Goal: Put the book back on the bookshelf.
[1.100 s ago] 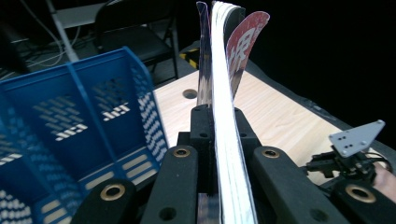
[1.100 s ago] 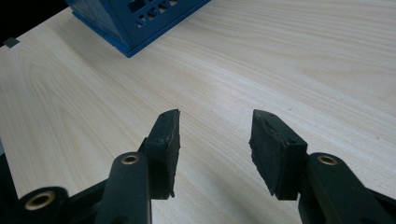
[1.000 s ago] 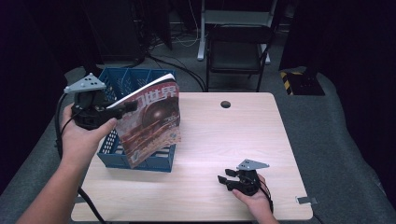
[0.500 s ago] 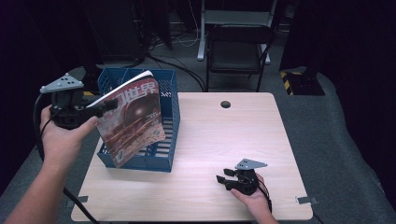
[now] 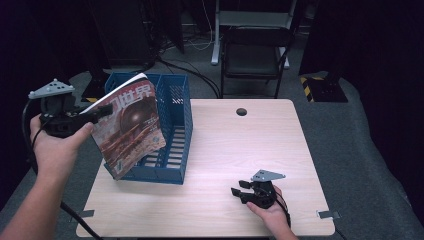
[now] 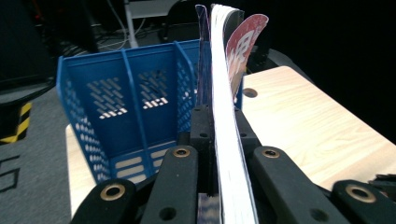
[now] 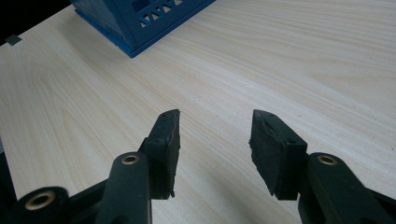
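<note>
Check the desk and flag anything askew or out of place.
The magazine hangs tilted in the left gripper, pinched by one edge, with its lower corner in front of the blue file rack, not inside. The right gripper rests open and empty on the table.

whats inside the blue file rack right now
The compartments of the blue file rack that show look empty: bare slotted floor and perforated walls. The magazine, clamped in the left tongs, hangs in front and hides the rack's left part, so that section cannot be checked.
</note>
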Motion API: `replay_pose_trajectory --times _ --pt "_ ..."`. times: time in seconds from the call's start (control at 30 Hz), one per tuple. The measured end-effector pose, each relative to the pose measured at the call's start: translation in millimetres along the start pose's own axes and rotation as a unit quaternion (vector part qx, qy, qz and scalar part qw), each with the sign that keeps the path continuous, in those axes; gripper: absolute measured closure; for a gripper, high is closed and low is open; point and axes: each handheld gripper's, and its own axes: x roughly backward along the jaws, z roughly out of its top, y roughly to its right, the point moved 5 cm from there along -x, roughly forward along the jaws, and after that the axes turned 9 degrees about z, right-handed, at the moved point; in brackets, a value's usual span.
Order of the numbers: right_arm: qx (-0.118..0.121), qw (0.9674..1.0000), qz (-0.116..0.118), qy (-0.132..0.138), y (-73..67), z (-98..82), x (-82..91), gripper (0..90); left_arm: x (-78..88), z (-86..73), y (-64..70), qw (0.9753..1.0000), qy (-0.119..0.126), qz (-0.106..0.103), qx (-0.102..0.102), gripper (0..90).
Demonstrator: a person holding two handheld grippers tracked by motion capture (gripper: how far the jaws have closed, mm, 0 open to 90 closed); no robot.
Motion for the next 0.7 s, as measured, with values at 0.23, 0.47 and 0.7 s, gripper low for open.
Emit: replay_pose_trajectory --times 0.23,0.47,0.7 --pt "-0.001 1.0 0.002 -0.003 -0.3 -0.1 -0.2 52.3 -2.0 -2.1 -9.9 0.9997 0.001 0.02 0.013 83.9" --pt "0.003 1.0 0.002 -0.001 -0.2 0.4 -0.8 52.3 -9.8 -0.8 -15.7 0.999 0.009 0.038 0.023 84.0" --pt "0.001 1.0 0.002 0.003 -0.2 0.8 1.0 52.4 -19.8 -0.7 -18.7 0.9982 0.013 0.049 0.032 83.9"
